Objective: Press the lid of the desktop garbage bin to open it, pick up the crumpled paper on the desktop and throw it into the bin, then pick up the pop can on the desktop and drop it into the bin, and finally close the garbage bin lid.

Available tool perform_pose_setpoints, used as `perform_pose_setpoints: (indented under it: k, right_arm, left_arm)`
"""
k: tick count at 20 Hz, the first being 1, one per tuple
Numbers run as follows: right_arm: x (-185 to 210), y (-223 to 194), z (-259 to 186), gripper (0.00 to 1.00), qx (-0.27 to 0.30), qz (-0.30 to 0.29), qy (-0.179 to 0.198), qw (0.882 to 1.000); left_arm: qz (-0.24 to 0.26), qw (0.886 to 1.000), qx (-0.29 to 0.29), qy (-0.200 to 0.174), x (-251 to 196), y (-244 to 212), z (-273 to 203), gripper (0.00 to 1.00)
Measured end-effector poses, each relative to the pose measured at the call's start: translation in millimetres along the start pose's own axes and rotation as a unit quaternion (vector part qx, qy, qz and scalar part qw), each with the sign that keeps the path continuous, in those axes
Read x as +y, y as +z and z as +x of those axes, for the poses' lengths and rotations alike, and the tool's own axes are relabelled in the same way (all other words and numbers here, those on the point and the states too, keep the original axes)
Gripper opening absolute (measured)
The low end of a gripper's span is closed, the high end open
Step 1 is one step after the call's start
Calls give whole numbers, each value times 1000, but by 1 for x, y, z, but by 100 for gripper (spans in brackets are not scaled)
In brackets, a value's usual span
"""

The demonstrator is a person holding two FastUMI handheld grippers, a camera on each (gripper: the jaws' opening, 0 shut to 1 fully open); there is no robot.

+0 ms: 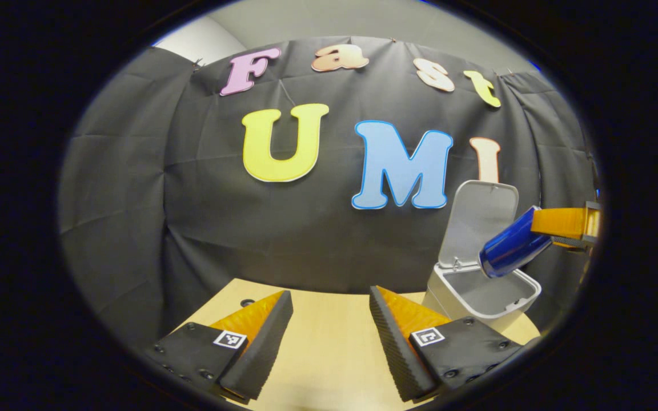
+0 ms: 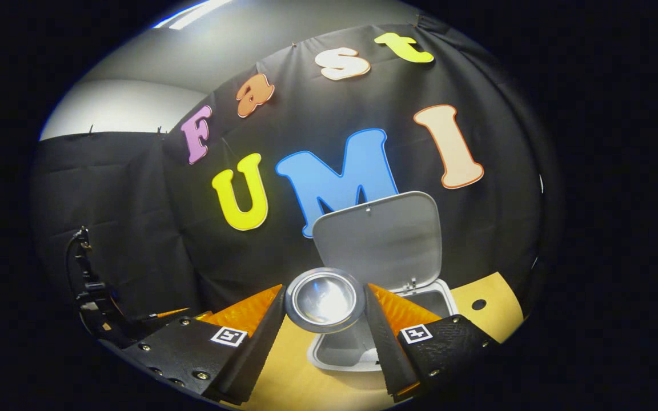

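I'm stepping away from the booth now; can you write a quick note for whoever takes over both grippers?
Right hand-held gripper: shut on the pop can, held over the open bin.
Left hand-held gripper: open, empty, above the desktop.
Lid is up. Something white lies in the bin, likely the crumpled paper.
Done: lid opened, can picked up and brought to the bin.
Left: release the can into the bin, then close the lid.
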State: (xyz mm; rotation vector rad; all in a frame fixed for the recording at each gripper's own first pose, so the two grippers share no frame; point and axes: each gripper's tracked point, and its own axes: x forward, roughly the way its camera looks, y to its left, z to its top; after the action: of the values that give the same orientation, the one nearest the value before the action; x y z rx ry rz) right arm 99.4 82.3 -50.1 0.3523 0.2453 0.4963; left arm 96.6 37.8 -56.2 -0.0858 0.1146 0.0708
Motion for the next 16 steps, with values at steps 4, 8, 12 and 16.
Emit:
perform_pose_setpoints:
  k: [4,8,12,16]
  right_arm:
    - [-26,-8,2,83,8,-15,-36,999]
    - [-50,-15,2,83,20,-38,-76,996]
    - [-70,-20,2,83,32,-46,-110,992]
    - [-80,-23,1,84,36,-39,-124,991]
  left_arm:
    - [5,1000,1,-5,-6,1,5,89]
    - [11,1000,2,-9,-10,-1,4,89]
    - [14,1000,3,-13,-16,-6,6,89]
    - [15,1000,3,-16,-20,-7,6,89]
